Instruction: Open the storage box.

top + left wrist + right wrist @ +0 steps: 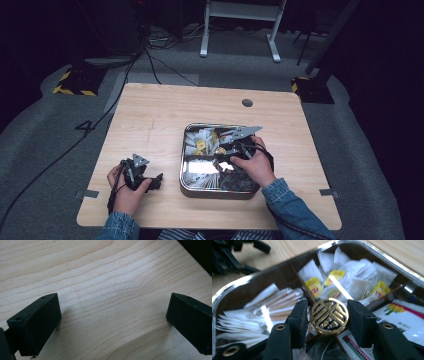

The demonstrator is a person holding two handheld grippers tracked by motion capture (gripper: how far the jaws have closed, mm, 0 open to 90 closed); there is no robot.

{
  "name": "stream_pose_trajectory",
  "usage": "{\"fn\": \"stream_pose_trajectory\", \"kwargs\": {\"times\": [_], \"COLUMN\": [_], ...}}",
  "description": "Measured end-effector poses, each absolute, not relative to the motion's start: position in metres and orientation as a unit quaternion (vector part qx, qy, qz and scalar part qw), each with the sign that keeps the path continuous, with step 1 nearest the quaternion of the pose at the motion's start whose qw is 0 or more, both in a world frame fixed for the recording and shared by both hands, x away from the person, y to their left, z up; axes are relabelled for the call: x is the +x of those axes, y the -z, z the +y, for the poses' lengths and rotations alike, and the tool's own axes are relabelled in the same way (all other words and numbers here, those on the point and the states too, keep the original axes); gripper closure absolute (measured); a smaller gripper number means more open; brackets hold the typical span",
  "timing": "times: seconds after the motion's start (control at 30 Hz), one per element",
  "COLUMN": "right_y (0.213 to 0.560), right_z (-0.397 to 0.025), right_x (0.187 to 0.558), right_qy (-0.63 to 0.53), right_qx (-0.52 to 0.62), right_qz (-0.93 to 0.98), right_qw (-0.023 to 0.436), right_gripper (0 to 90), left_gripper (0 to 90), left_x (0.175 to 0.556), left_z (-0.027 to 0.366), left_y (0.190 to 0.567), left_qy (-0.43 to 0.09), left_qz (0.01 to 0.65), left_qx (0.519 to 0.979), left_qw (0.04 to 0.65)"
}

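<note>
R gripper (329, 317) has its fingers (298, 317) clamped on a round gold-and-black medallion (329, 316) — one finger on each side of its rim, face toward the camera, held upright above the metal tray (234, 287). In the high view the medallion (220, 150) sits near the tray's middle, over the dividers, w/ the R gripper (227, 150) reaching in from the tray's right side.

Tray (182, 172) is on the wooden table (150, 115), toward the person's side, right of centre. It's split into compartments: tea bags w/ yellow tags (352, 277) in the far section, white paper sachets (259, 307) in the section beside it, printed packets (407, 320) on the other side. Dark stuff lies just below the medallion; can't tell what it is.

L gripper (150, 181) rests on the table left of the tray, well apart from it — fingers (37, 325) wide apart, nothing between them but bare wood grain. L gripper also shows at the top-left corner of the right gripper view.
</note>
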State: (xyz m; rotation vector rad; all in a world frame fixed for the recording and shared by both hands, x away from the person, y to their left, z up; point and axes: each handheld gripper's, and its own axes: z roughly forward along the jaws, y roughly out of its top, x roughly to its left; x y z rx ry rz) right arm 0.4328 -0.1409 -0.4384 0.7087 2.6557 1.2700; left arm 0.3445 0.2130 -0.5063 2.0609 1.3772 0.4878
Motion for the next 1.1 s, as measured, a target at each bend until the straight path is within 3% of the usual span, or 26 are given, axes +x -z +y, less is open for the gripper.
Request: {"fn": "stream_pose_trajectory", "kwargs": {"times": [0.2, 1.1], "right_y": [0.4430, 0.4404], "right_z": [-0.1368, -0.1369], "right_x": [0.4274, 0.4234], "right_qy": [-0.408, -0.416], "right_qx": [0.223, 0.243], "right_qz": [0.881, 0.871], "right_qw": [0.090, 0.098], "right_gripper": [58.5, 58.9], "left_gripper": [0.0, 0.0], "left_x": [0.3443, 0.3455], "left_z": [0.2129, 0.2129], "left_y": [0.5063, 0.5061], "left_qy": [-0.183, -0.184], "left_qz": [0.520, 0.518], "left_qx": [0.777, 0.779], "left_qw": [0.303, 0.301]}}
